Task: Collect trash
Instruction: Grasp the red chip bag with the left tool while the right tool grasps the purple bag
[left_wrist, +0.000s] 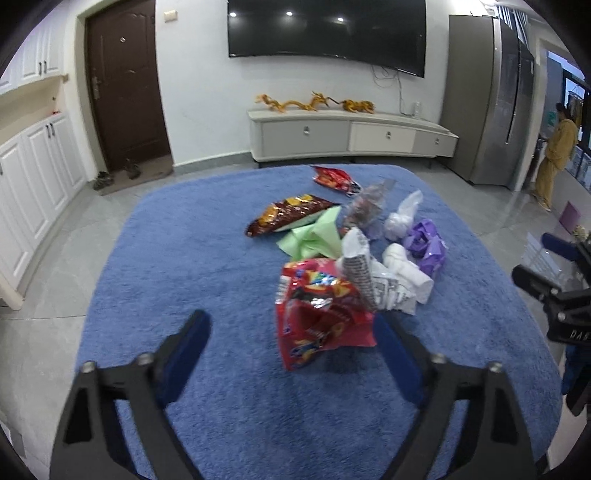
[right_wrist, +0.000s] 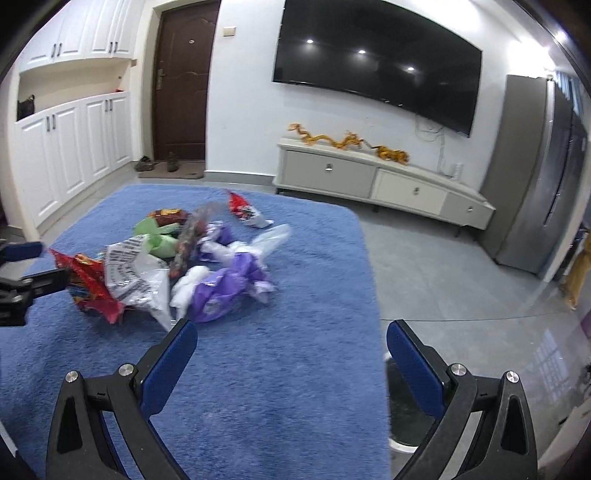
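A pile of trash lies on a blue fuzzy cover (left_wrist: 184, 258). Nearest my left gripper (left_wrist: 291, 332) is a red snack bag (left_wrist: 317, 314); the gripper is open, and the bag sits between its fingers near the right one. Behind it lie a printed white plastic bag (left_wrist: 369, 280), green paper (left_wrist: 314, 236), a brown chip bag (left_wrist: 288, 214), purple wrap (left_wrist: 424, 240) and another red bag (left_wrist: 334, 177). My right gripper (right_wrist: 291, 343) is open and empty, just in front of the purple wrap (right_wrist: 225, 284). The red bag (right_wrist: 88, 280) shows at left in the right wrist view.
The blue cover's right edge (right_wrist: 373, 295) drops to a grey tile floor. A dark bin (right_wrist: 402, 406) stands below that edge. A TV cabinet (left_wrist: 351, 133), a fridge (left_wrist: 491, 110) and a person in yellow (left_wrist: 554, 155) are farther off.
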